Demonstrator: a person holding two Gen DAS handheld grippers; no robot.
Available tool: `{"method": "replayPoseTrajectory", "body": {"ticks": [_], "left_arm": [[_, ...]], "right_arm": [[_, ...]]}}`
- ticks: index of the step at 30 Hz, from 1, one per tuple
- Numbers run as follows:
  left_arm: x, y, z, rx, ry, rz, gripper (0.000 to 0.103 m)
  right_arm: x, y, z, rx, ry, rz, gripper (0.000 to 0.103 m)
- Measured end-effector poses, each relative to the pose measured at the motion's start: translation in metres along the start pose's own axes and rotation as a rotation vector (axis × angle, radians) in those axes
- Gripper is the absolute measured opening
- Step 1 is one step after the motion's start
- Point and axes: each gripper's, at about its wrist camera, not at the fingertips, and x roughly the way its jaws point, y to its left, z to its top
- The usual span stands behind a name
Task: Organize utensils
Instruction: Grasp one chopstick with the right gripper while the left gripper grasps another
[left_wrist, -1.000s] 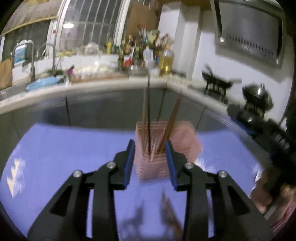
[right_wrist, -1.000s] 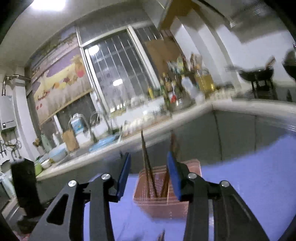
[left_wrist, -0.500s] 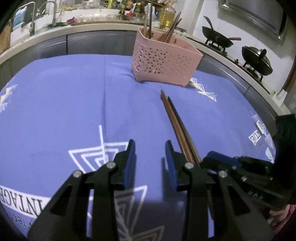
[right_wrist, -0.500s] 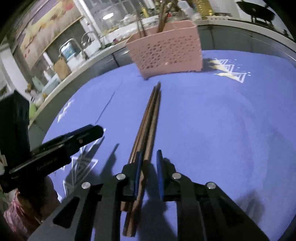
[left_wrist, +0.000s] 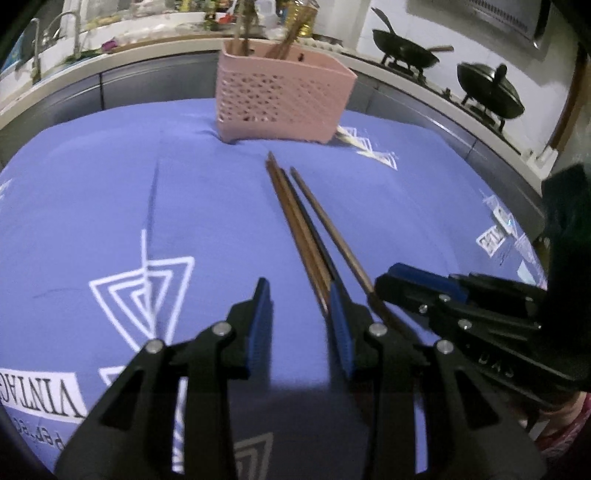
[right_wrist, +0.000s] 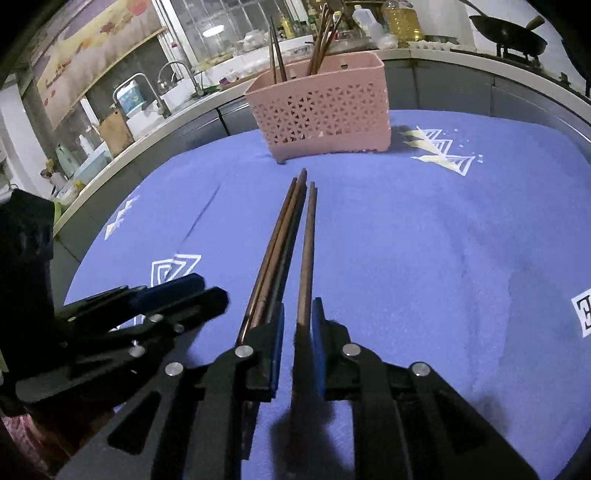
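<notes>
Currently, the right gripper (right_wrist: 297, 325) sits low over the blue printed tablecloth (right_wrist: 424, 240) with its blue-padded jaws narrowed around a single brown chopstick (right_wrist: 306, 254). The stick runs between the pads; whether the pads actually press it cannot be told. Compared with half a second ago, this chopstick now lies split off from the rest, angled slightly to the right, where before all sticks lay bundled together under the jaws. The remaining chopsticks (right_wrist: 275, 254) lie side by side just left of the separated one, passing outside the right gripper's left finger.

The left gripper (left_wrist: 299, 306) has its jaws spread, with nothing between them but cloth. Its right finger (left_wrist: 341, 332) rests just beside the near ends of the bundled chopsticks (left_wrist: 295, 225), closer than half a second ago. In the left wrist view the right gripper (left_wrist: 417, 284) enters from the right, meeting the separated chopstick (left_wrist: 328, 229).

The pink perforated utensil basket (right_wrist: 325, 110) stands upright at the far edge of the cloth, holding several upright chopsticks (right_wrist: 321, 40). Its position matches the earlier frame. Two dark woks (left_wrist: 487, 92) sit on the stove behind.
</notes>
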Motion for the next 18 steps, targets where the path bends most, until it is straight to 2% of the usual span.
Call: {"method": "replayPoseTrajectory", "body": {"ticks": [4,8,11,18], "left_arm": [[0.011,-0.003,-0.004,0.001,0.042,0.017,0.032],[0.013,-0.009,-0.006,0.035,0.031,0.057,0.032],[0.015,-0.01,-0.004,0.022,0.035,0.064,0.032],[0.025,-0.017,0.007,0.043,0.049,0.134,0.032]], "right_arm": [[0.006,-0.003,-0.001,0.02,0.017,0.006,0.015],[0.01,-0.006,-0.002,0.028,0.022,0.014,0.016],[0.01,-0.006,-0.002,0.024,0.02,0.019,0.016],[0.01,-0.004,-0.003,-0.028,-0.003,-0.026,0.016]]}}
